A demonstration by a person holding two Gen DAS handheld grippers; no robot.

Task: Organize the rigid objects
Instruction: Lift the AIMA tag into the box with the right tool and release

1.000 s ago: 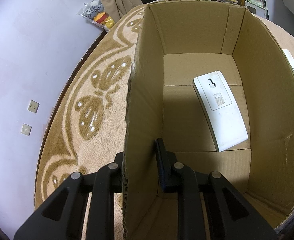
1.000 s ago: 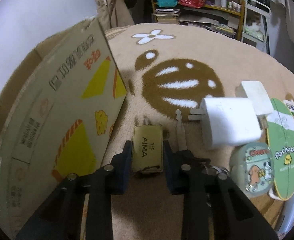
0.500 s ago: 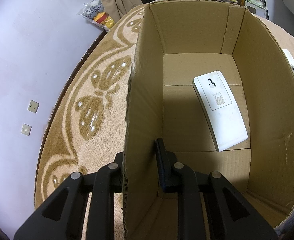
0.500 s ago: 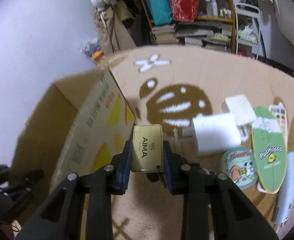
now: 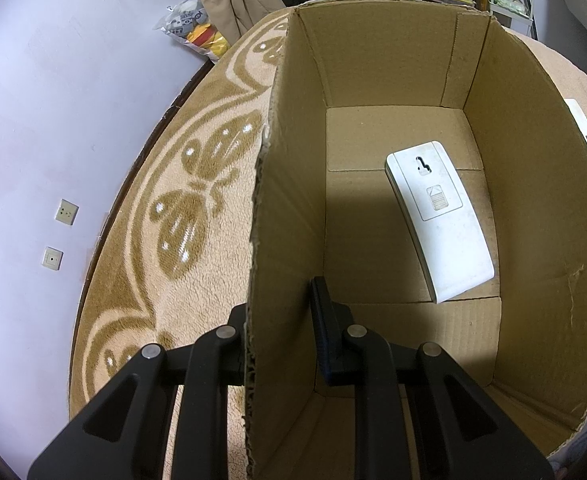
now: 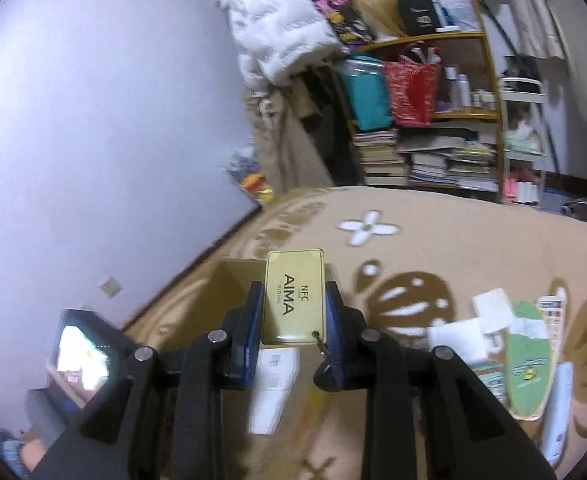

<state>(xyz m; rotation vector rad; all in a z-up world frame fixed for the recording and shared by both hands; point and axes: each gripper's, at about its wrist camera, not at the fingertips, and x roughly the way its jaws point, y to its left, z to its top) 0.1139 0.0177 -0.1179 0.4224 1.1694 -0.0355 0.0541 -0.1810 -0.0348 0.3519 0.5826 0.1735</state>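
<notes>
An open cardboard box (image 5: 533,208) stands on the patterned rug, and a white remote (image 5: 439,222) lies face down on its floor. My left gripper (image 5: 281,336) is shut on the box's left wall, one finger outside and one inside. In the right wrist view, my right gripper (image 6: 293,312) is shut on a gold NFC key tag (image 6: 294,296) and holds it in the air above the box (image 6: 237,276), where the white remote (image 6: 273,388) shows blurred below.
On the rug to the right lie white chargers (image 6: 491,310), a green oval case (image 6: 527,360) and a small remote (image 6: 551,316). A cluttered shelf (image 6: 433,120) stands at the back. A lit screen (image 6: 81,352) is at lower left, by the wall.
My right gripper has lifted the gold key tag off the rug and carried it up and left, over the box. The left gripper and box have stayed still.
</notes>
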